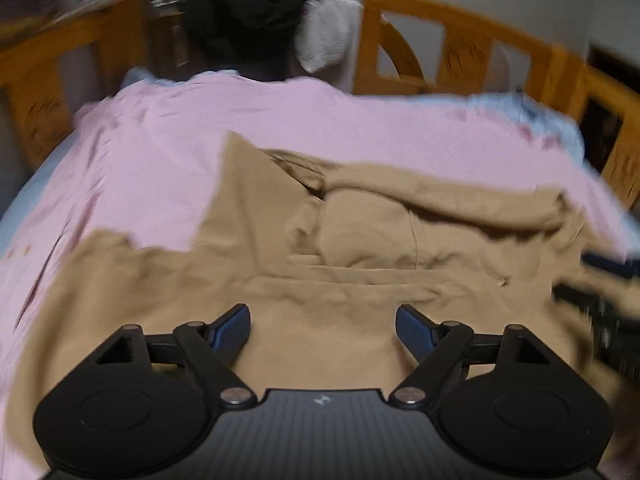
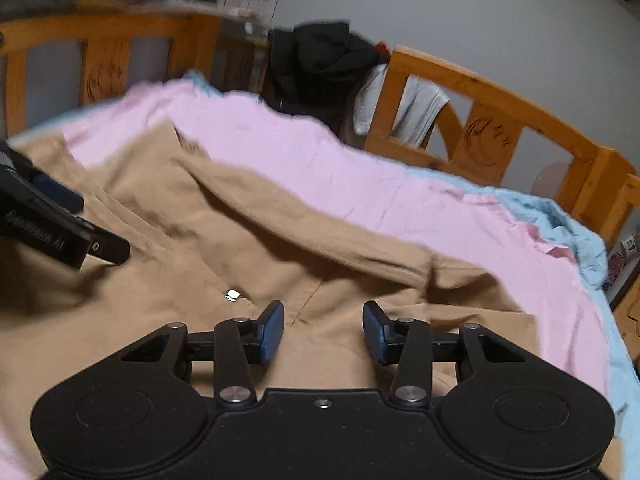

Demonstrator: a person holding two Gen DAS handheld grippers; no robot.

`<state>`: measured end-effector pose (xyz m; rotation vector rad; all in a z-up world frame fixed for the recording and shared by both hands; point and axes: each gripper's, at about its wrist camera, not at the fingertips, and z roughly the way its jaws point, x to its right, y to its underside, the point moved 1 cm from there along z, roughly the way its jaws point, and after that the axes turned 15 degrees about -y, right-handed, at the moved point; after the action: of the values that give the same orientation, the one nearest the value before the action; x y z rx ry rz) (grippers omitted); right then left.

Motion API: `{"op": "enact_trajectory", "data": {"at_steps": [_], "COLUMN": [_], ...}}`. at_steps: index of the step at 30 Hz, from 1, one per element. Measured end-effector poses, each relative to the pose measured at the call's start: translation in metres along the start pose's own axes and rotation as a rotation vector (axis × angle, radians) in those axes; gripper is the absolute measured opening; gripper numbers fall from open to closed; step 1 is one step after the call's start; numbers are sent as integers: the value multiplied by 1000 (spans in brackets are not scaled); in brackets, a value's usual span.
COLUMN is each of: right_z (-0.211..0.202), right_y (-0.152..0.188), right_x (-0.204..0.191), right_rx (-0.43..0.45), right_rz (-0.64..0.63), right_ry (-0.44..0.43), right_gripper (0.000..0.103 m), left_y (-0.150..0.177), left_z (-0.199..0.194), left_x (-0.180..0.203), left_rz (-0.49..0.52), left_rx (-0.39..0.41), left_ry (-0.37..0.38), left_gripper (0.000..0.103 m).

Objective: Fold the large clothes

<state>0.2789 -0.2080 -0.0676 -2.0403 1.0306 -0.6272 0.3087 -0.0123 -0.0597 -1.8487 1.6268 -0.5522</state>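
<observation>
Left tool (image 1: 323, 330) had its jaws apart, nothing in them, over the tan jacket (image 1: 360, 240) lying rumpled on the pink sheet (image 1: 160, 140) of the bed. Right tool (image 2: 323, 330) likewise apart and empty. I judged the fabric soft, floppy, moderately heavy; best grabbed at the hem edge or sleeve fold (image 2: 304, 220).

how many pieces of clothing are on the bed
1: a tan garment spread on the pink sheet. A black garment and a white one hang at the bedframe; others may be hidden.

garment (image 1: 360, 240) on sheet (image 1: 160, 140), headboard (image 1: 460, 48) behind
</observation>
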Motion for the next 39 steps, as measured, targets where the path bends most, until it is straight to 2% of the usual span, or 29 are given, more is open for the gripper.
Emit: {"op": "enact_trajectory", "data": {"at_steps": [3,6,9,12,17,20,22,23,24,29,30,32,35,39], "right_z": [-33,-38,-26,-16,-25,-45,-52,-52,-50,-27,-24,-20,-22,-22], "right_y": [0,12,26,35,28,23,25,27,29,40,40,38,38,39], "right_x": [-16,-36,-44,-48,-47,-51,-58,-61,-64,-69,-68,-63,-62,-54], "right_rx": [17,-24,-72,-66,-56,-4,2,-6,-17,-44,-47,-51,-56,-65], "right_rz": [-26,-41,-35,-55,-37,-34,-57,-71,-79,-82,-63,-15,-25,7], "right_ry": [-66,-122,-116,-100,-87,-87,-109,-124,-132,-111,-110,-111,-119,-154], "right_gripper": [47,47,46,46,48,49,52,52,52,52,52,52,52,52], "left_y": [13,32,49,62,74,69,65,62,60,50,48,41,27,3], "left_z": [-28,-47,-57,-58,-36,-22,-15,-12,-10,-17,-22,-36,-66,-102], "left_x": [-35,-65,-92,-116,-147,-151,-151,-150,-150,-147,-146,-137,-117,-79], "left_rz": [-104,-172,-247,-307,-455,-478,-487,-494,-498,-548,-548,-501,-388,-217], "left_rx": [-8,-29,-62,-88,-188,-205,-199,-197,-197,-176,-163,-111,16,174], "left_ry": [0,-59,-112,-120,-31,0,-10,-17,-26,-68,-72,-69,-46,50], "left_gripper": [87,87,89,91,91,89,83,76,64,28,17,6,2,0]}}
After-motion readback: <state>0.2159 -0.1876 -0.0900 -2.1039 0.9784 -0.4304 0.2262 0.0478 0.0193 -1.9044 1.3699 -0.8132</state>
